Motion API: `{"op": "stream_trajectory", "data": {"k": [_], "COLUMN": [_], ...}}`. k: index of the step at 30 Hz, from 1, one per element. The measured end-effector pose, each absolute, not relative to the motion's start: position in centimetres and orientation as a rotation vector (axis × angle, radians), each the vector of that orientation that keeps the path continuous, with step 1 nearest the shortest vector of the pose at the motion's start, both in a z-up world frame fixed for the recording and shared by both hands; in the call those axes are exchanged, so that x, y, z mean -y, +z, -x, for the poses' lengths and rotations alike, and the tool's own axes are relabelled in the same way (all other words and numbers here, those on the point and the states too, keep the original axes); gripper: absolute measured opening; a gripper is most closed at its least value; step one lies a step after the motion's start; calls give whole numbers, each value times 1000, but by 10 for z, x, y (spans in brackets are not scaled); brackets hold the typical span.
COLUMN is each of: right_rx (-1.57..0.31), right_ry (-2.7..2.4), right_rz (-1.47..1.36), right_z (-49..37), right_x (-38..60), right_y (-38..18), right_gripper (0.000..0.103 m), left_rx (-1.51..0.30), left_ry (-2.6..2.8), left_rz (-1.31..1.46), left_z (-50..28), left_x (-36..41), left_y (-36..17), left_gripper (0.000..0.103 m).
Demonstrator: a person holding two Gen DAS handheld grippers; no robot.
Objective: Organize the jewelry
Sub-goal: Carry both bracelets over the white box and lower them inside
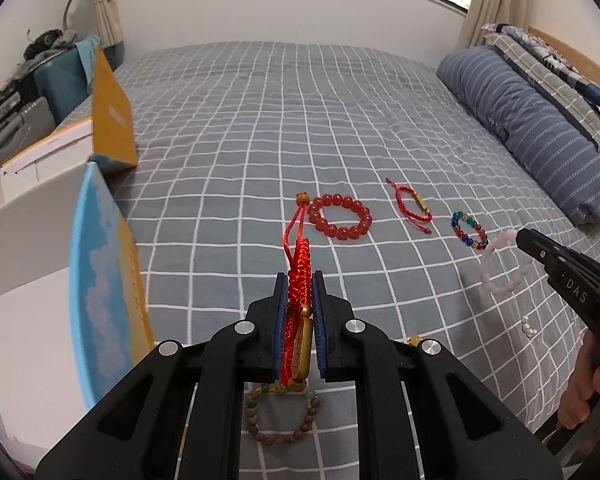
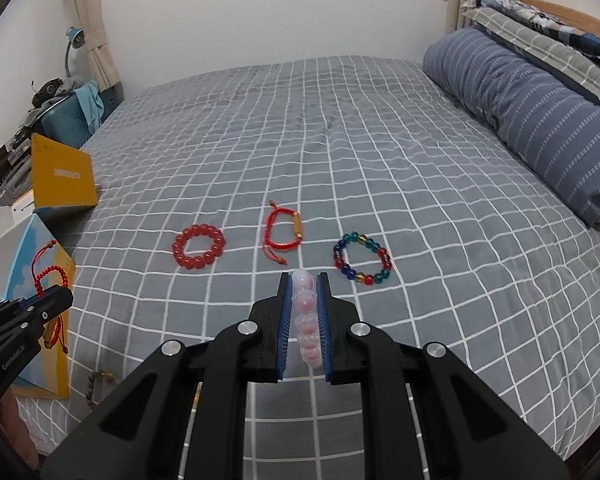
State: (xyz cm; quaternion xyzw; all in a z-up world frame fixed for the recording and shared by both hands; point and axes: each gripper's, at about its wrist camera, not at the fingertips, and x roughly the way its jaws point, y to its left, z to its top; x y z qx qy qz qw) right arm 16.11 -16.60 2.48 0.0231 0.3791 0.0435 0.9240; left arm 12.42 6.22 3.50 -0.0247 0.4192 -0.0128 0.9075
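My left gripper point(image 1: 300, 280) is shut on a red braided cord bracelet point(image 1: 299, 276) with a gold tube charm, held above the bed. My right gripper point(image 2: 303, 280) is shut on a pale pink bead bracelet point(image 2: 306, 320); in the left wrist view that pink bracelet point(image 1: 500, 268) hangs from the right gripper point(image 1: 522, 238). On the grey checked bedspread point(image 2: 340, 152) lie a red bead bracelet point(image 2: 198, 246), a second red cord bracelet point(image 2: 280, 232) with a gold tube, and a multicoloured bead bracelet point(image 2: 362, 258). A brown wooden bead bracelet point(image 1: 284, 420) lies under the left gripper.
An open white box point(image 1: 24, 280) with a blue and yellow lid point(image 1: 100, 280) stands at the left bed edge, a second yellow lid point(image 2: 64, 178) behind it. A rolled blue striped duvet point(image 2: 540, 120) lies at the right. Small pearl beads point(image 1: 528, 326) lie near the right hand.
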Motion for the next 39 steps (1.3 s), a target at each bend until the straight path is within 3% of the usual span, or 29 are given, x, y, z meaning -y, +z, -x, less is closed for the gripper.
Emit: {"op": "stream_trajectory", "data": {"k": [25,39], "right_rx": [-682,-664], "right_ry": [268,446], "right_rz": [56,116], "right_z": [-132,-90], "right_x": [2,-124], "right_y": [103,114], "right_gripper": [12,12], "left_rx": [-761,-760], "left_ry": [141,315], "left_rz": [185,234], "left_z": [-56,1], "left_x": [-202,-304], "left_y": [105,104], "left_gripper": [11,11]}}
